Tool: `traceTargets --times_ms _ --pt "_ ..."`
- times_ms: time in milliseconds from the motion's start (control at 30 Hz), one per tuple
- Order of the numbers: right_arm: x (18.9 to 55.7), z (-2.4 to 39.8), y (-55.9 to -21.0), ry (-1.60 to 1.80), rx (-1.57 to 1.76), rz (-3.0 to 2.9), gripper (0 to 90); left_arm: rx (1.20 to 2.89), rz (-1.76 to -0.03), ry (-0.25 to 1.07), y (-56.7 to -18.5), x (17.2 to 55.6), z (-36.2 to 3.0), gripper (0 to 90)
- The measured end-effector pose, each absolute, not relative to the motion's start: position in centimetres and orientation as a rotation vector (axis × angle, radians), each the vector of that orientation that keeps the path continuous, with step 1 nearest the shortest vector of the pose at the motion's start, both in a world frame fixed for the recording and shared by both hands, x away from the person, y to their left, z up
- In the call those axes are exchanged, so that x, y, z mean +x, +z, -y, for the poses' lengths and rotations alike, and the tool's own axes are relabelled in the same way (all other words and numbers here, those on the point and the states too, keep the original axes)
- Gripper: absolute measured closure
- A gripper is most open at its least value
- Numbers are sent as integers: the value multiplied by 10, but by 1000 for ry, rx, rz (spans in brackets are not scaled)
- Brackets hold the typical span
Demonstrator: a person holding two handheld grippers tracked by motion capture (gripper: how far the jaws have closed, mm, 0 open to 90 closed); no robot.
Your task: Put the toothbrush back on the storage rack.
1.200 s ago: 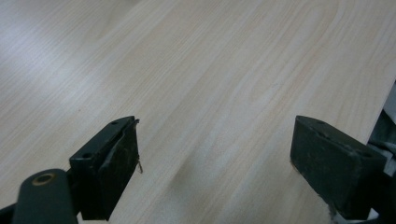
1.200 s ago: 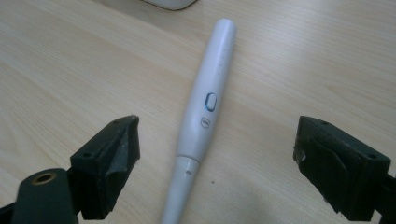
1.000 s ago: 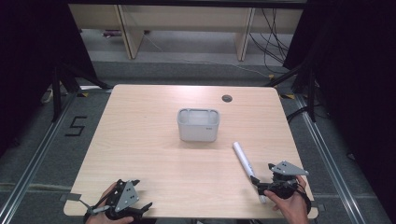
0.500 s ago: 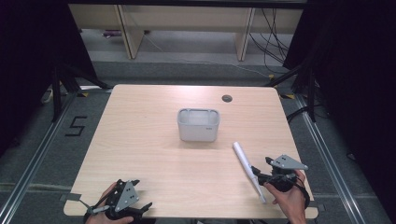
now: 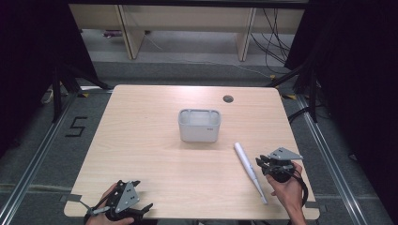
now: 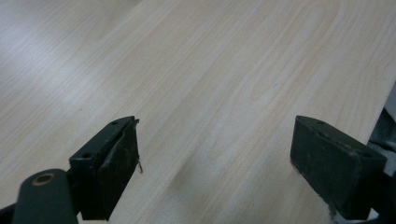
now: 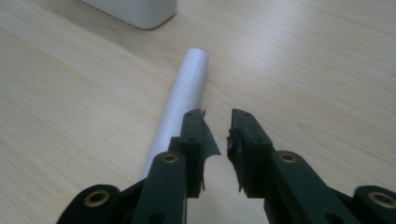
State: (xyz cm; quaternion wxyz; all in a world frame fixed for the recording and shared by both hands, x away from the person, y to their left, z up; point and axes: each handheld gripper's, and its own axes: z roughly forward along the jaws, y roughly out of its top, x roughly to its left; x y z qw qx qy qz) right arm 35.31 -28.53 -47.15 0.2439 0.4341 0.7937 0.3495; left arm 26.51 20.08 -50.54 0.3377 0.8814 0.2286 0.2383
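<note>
Right gripper (image 7: 216,122): jaws have just been closing, nearly together, nothing between them.
White tube (image 5: 250,170): lying on the table (image 5: 141,140), just left of those jaws (near the white bin (image 5: 199,125)).
Left gripper (image 6: 215,154): jaws standing wide apart, empty.

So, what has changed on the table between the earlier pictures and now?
The right gripper has just been closing its jaws; a narrow gap remains with nothing between them, and the white tube lies just beside them. The right hand shifted slightly. The tube, the white container and the open left gripper stayed as before.
</note>
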Motion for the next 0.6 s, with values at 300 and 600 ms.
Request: traceTargets --times_ms 300,600 --pt "376 275 -473 862 1161 -2216 872 2296 -599 618 -506 265 -201 149" --pt "395 261 -477 805 1193 -2275 900 2292 -602 617 -506 265 -201 150"
